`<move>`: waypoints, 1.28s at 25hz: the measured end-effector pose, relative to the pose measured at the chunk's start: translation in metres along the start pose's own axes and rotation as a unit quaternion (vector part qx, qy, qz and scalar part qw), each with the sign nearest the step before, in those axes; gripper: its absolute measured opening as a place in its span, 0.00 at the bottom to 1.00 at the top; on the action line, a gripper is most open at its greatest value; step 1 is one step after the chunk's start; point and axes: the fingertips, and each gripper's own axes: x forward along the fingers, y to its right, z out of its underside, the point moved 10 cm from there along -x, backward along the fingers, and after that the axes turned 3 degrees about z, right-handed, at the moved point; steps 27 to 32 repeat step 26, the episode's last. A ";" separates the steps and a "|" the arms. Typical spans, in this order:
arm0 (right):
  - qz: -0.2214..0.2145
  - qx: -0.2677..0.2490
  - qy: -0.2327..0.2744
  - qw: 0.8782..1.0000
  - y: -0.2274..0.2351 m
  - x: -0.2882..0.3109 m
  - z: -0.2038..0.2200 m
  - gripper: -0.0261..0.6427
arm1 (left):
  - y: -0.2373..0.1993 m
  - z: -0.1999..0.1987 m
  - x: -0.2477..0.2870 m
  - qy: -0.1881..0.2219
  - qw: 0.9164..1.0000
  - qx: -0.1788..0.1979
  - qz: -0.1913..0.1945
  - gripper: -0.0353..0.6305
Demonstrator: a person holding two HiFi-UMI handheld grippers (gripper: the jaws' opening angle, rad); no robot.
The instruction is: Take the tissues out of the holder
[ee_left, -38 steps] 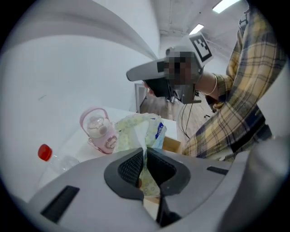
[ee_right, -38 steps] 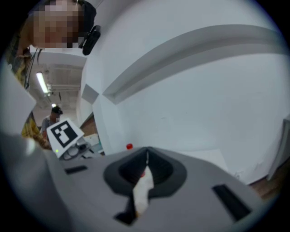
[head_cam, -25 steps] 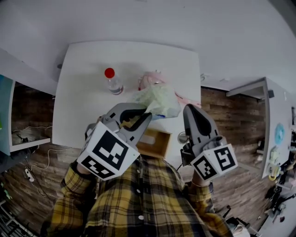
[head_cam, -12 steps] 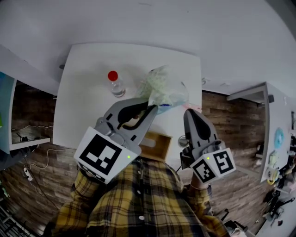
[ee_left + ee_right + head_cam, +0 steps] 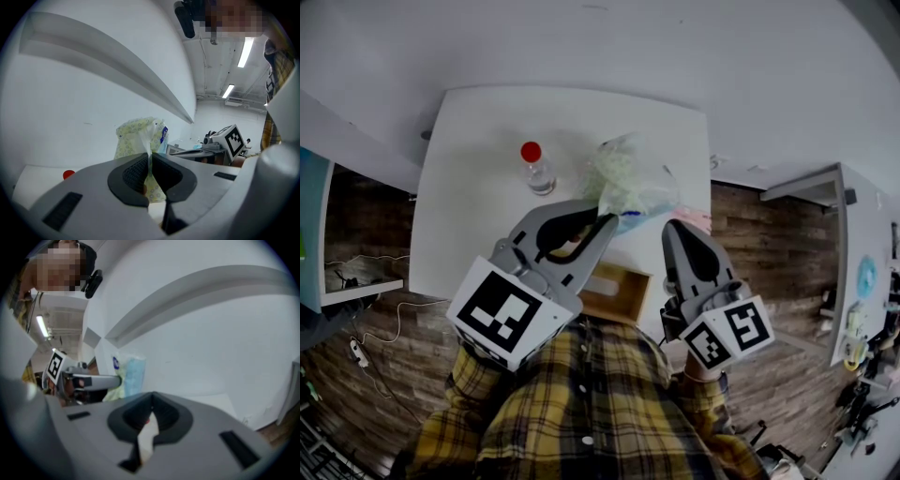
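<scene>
Clear plastic bottle with red cap (image 5: 535,167) stands on white desk (image 5: 478,216), left of patterned plastic tissue pack (image 5: 630,186). Pack sits pinched at tips of left hand-held gripper (image 5: 607,217), behind open wooden box holder (image 5: 619,292) at desk's near edge. Right hand-held gripper (image 5: 673,230) just right of pack, apart from it.

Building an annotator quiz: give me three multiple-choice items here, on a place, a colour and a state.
1. In the head view, the bottle stands where from the tissue pack? A left B right C underneath
2. The bottle's cap is: A blue B red C white
3. The left gripper is: A open B shut on the tissue pack C shut on the bottle
Answers: A, it stands left of it; B, the cap shows red; B, its jaws pinch the wrapper.
</scene>
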 end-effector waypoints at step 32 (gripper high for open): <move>-0.004 -0.003 -0.010 1.000 -0.006 0.005 0.003 0.06 | -0.002 0.003 0.002 -0.021 0.999 0.009 0.023 0.09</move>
